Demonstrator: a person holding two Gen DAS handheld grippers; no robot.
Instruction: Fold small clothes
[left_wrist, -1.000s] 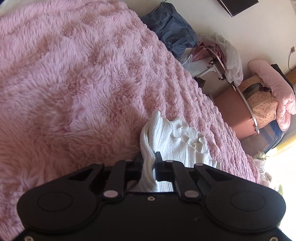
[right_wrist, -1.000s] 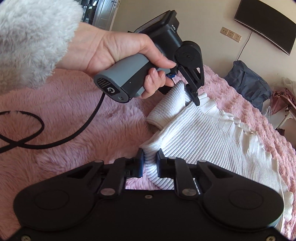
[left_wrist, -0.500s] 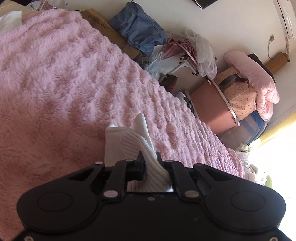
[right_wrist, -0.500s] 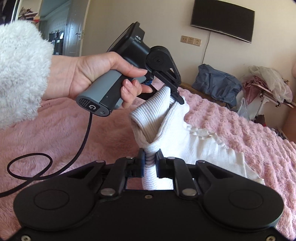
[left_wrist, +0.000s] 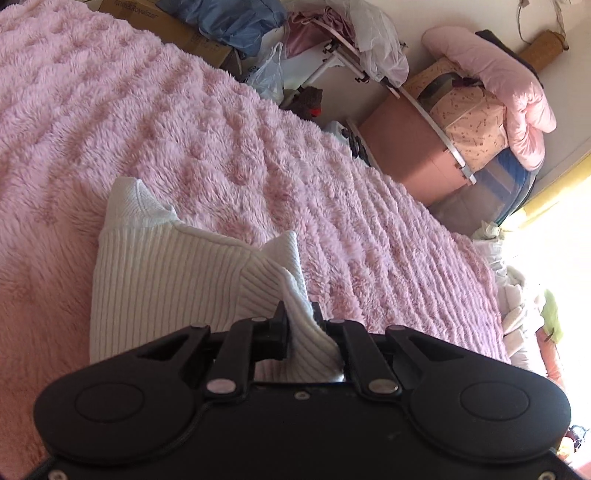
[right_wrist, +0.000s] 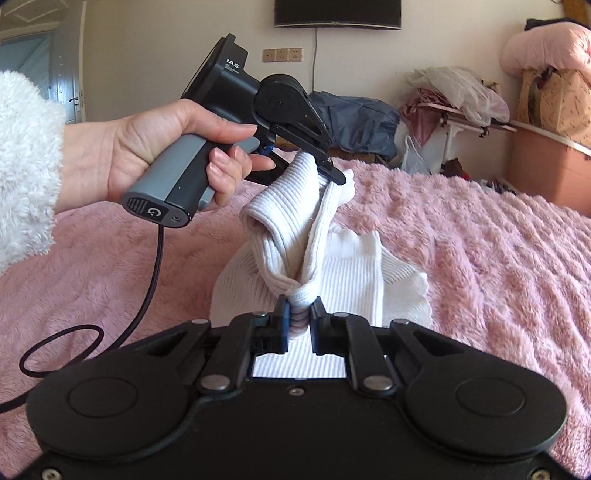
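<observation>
Both grippers, left (right_wrist: 334, 173) and right (right_wrist: 299, 317), clench the white ribbed knit garment (right_wrist: 332, 269) above the fluffy pink bed blanket (right_wrist: 480, 258), left at twelve o'clock.

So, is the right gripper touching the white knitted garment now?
Touching. The right wrist view shows the right gripper with its jaws closed on a bunched fold of the white knitted garment, and the fabric is pinched between both pads.
</observation>
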